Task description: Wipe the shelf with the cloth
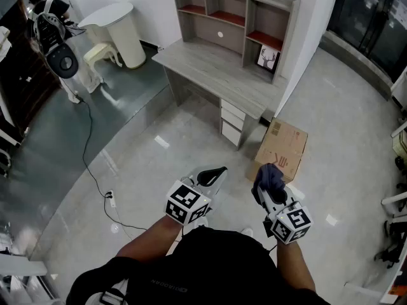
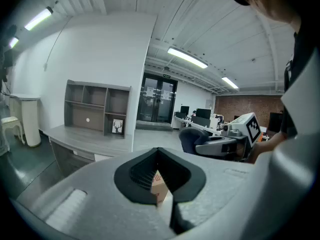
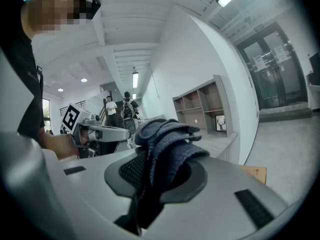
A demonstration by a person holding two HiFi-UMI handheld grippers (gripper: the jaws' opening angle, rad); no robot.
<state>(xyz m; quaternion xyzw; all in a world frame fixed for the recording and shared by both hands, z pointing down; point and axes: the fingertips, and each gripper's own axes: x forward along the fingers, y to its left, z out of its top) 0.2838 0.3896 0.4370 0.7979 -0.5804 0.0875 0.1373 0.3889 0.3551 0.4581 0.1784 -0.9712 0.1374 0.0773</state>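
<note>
A grey desk (image 1: 210, 72) against the wall carries the shelf (image 1: 235, 18), a hutch with several open compartments. The shelf also shows in the left gripper view (image 2: 97, 106) and the right gripper view (image 3: 200, 106), a few steps ahead of me. My right gripper (image 1: 270, 192) is shut on a dark blue cloth (image 1: 268, 178), which bunches up over its jaws (image 3: 167, 139). My left gripper (image 1: 213, 173) hangs beside it, shut with nothing held (image 2: 159, 156). Both are held at waist height over the floor, well short of the desk.
A cardboard box (image 1: 283, 148) stands on the floor by the desk's right end. A framed picture (image 1: 268, 57) sits in the lower right shelf compartment. A white bin (image 1: 121, 33), a standing fan (image 1: 60, 56) and a cable with a power strip (image 1: 111, 199) are at left. People (image 3: 111, 111) stand far behind.
</note>
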